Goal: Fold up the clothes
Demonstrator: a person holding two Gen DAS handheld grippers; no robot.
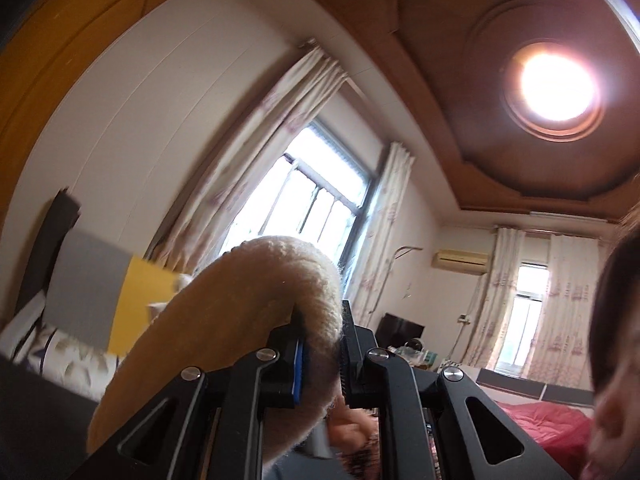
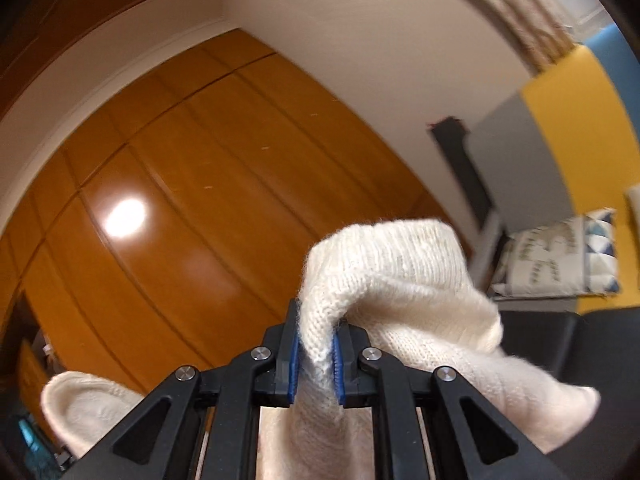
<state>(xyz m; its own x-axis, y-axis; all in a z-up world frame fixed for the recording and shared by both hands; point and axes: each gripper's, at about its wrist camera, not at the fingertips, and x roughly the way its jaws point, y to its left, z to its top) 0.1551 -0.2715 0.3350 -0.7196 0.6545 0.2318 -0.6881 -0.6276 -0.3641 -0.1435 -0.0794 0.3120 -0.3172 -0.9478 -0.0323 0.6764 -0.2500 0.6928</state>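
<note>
A cream knitted garment (image 1: 240, 304) is held up in the air by both grippers. My left gripper (image 1: 322, 356) is shut on a thick fold of it; the knit bulges over the left finger and hangs down to the lower left. In the right wrist view my right gripper (image 2: 316, 354) is shut on another part of the same cream knit (image 2: 384, 276), which bunches above the blue pads (image 2: 294, 364) and drapes off to the right and below. Both grippers point roughly level, well above the furniture.
The left wrist view faces a window with pale curtains (image 1: 320, 208), a lit ceiling lamp (image 1: 556, 84), a red bedspread (image 1: 544, 420) and a person's head (image 1: 616, 360) at the right edge. The right wrist view faces an orange wooden wardrobe (image 2: 200, 184) and a patterned cushion (image 2: 560, 256).
</note>
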